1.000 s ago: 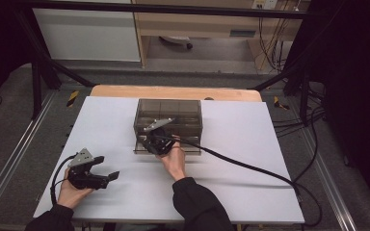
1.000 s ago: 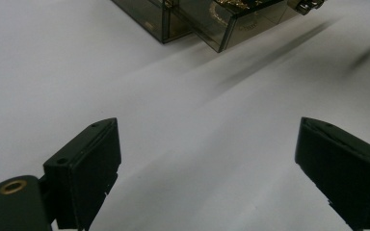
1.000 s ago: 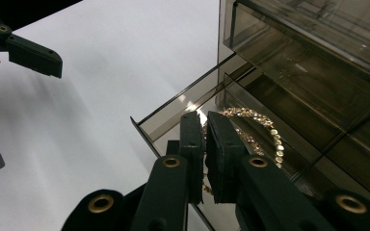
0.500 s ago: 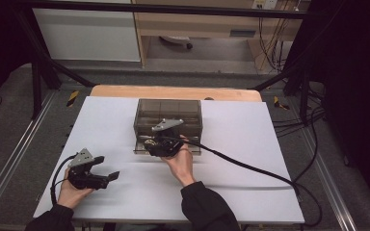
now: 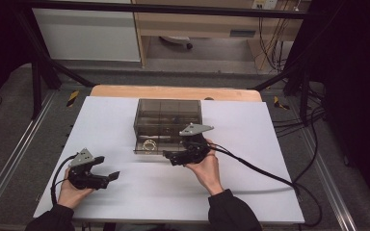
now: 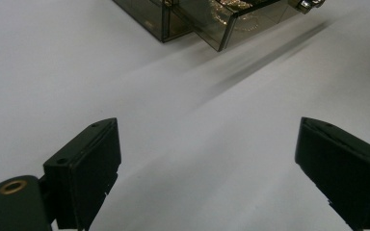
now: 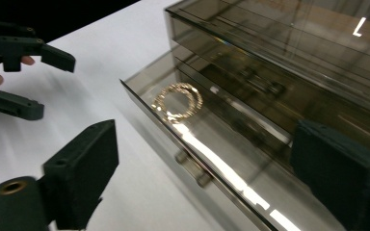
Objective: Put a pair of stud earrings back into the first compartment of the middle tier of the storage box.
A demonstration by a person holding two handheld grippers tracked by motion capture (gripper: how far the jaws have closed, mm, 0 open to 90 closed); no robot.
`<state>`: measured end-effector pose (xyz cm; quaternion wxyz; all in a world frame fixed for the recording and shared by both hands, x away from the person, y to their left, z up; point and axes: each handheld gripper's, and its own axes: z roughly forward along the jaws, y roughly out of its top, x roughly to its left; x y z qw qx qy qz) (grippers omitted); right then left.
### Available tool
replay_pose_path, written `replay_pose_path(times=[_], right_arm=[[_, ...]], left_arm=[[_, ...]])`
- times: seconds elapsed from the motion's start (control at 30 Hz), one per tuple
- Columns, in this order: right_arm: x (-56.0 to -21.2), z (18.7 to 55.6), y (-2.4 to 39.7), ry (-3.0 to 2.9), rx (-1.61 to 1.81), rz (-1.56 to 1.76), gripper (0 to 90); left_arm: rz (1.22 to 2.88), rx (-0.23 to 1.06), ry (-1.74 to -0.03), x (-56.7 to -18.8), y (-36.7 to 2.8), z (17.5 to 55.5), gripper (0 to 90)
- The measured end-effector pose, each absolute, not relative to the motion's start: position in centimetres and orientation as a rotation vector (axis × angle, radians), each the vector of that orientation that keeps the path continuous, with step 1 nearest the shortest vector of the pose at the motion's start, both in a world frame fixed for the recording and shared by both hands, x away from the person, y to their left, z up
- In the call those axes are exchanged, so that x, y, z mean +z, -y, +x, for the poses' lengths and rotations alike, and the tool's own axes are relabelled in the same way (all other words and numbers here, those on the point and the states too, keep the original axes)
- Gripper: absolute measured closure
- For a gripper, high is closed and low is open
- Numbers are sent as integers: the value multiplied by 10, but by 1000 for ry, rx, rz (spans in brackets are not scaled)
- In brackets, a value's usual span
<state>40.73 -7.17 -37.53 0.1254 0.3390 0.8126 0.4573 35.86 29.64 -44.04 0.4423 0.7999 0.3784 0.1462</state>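
Observation:
A smoked clear drawer box (image 5: 168, 113) stands mid-table. Its lower left drawer (image 5: 147, 148) is pulled out, and a gold bracelet (image 5: 149, 144) lies inside. In the right gripper view the bracelet (image 7: 177, 102) lies in the drawer's near corner, behind a small knob (image 7: 192, 168) on the drawer front. My right gripper (image 5: 169, 158) hovers just in front of the drawer, open and holding nothing, with its jaws wide apart (image 7: 207, 163). My left gripper (image 5: 108, 167) rests low at the front left, open and holding nothing (image 6: 212, 168). It points toward the drawer's corner (image 6: 221, 29).
The white table top (image 5: 250, 144) ends at a wooden strip (image 5: 173, 91) at the back. The right gripper's black cable (image 5: 255, 168) trails across the table to the right edge. From the right gripper view, the left gripper (image 7: 53, 86) sits at the upper left.
My right gripper has drawn back from the drawer front toward the person and slightly right. The left gripper has stayed in place.

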Motion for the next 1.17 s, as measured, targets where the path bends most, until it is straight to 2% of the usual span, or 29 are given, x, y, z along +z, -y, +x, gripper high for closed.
replay_pose_path(times=[0.37, 0.9, 1.17], right_arm=[[-392, 395, 132, -2318, 1373, 1046, 5], [-426, 369, 214, -2284, 1373, 1117, 3], [-437, 361, 237, -2258, 1391, 1155, 3]], left_arm=[[1988, 364, -939, -441, -296, 358, 85], [1993, 361, -940, -441, -295, 358, 84], [2002, 358, -931, -441, -294, 358, 84]])
